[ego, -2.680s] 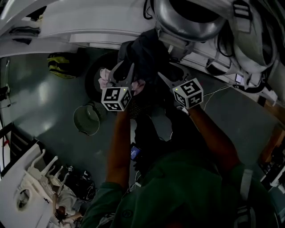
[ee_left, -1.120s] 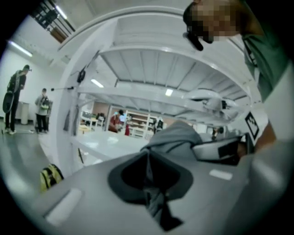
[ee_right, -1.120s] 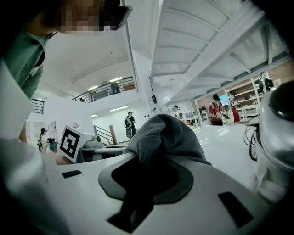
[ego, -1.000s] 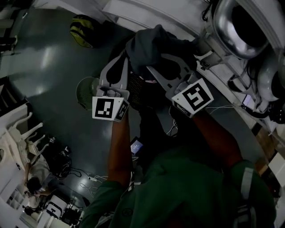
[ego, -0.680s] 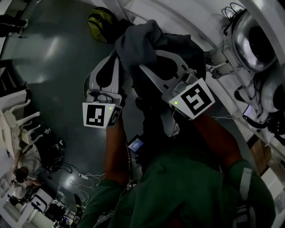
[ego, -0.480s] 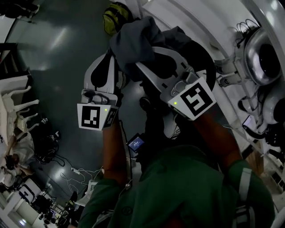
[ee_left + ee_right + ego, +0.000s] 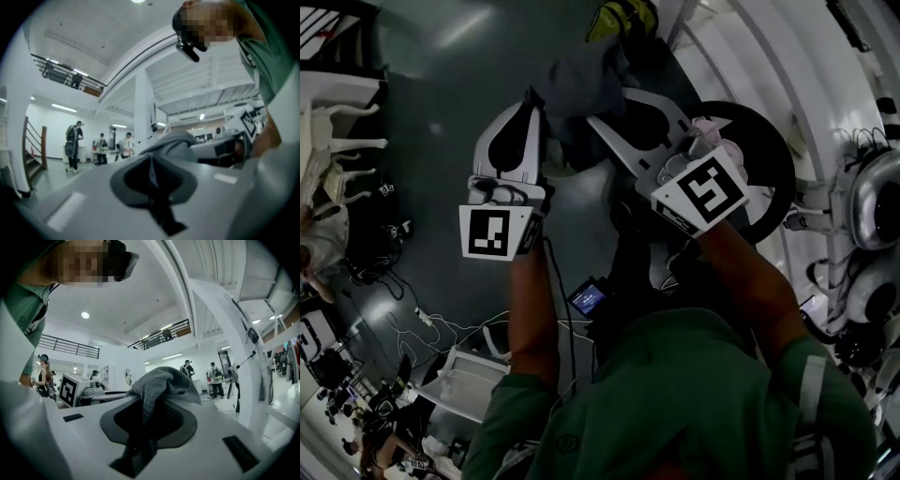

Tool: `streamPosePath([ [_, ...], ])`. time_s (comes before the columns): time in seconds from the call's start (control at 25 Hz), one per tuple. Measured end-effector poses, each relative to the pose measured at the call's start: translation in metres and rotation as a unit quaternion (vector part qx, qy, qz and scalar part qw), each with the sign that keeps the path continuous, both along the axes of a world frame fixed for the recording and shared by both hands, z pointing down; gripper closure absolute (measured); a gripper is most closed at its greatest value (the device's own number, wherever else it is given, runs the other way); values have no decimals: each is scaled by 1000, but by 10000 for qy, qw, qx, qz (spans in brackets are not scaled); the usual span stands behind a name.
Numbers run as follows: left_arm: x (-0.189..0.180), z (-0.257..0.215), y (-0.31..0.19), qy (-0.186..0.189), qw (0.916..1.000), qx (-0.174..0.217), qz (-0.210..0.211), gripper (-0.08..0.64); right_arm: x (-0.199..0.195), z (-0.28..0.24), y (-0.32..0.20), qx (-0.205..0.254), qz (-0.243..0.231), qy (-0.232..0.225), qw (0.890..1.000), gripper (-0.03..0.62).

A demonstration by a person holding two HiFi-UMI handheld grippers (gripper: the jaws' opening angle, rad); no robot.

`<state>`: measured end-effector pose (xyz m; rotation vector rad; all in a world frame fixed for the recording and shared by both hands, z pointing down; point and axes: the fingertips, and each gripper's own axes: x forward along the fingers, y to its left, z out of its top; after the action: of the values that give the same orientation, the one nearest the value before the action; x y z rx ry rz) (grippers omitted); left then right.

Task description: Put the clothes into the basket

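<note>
At both grippers' tips, head view: grey garment (image 7: 581, 80) is held by left gripper (image 7: 534, 103) and right gripper (image 7: 602, 120); basket (image 7: 787, 173) is seen right of the right gripper.
Left gripper view: jaws are clenched on a thin fold of the grey garment (image 7: 151, 168).
Right gripper view: jaws are clamped on the grey garment (image 7: 161, 380).

Grey garment (image 7: 579, 80), white left gripper (image 7: 532, 103), white right gripper (image 7: 609, 108), green shirt (image 7: 694, 398), yellow-and-black bag (image 7: 623, 17)

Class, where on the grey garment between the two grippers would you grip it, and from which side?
Grip a gathered fold at each end, coming from opposite sides, as now: the left gripper and right gripper are each shut on a bunch of the grey garment, limp and bundled between them. A thick fold probably fills the jaws better than a loose edge.
</note>
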<state>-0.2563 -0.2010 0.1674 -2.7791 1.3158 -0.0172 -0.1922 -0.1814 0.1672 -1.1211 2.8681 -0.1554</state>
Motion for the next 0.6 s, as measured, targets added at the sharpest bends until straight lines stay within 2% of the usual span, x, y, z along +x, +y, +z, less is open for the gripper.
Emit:
streamPosePath([
  [0.24,-74,53,-14,-123,9975,-349,-606,545,-72,54,-26,-377,-527,45,9979,512],
  [0.44,-130,105,-24,-25,9918,-732,-1047,545,-127,104,-41,-694,-897,156,9934,512],
  [0.6,-163,155,-30,-20,9865,-1078,-1235,545,-159,146,-51,-942,-1030,338,9896,512],
])
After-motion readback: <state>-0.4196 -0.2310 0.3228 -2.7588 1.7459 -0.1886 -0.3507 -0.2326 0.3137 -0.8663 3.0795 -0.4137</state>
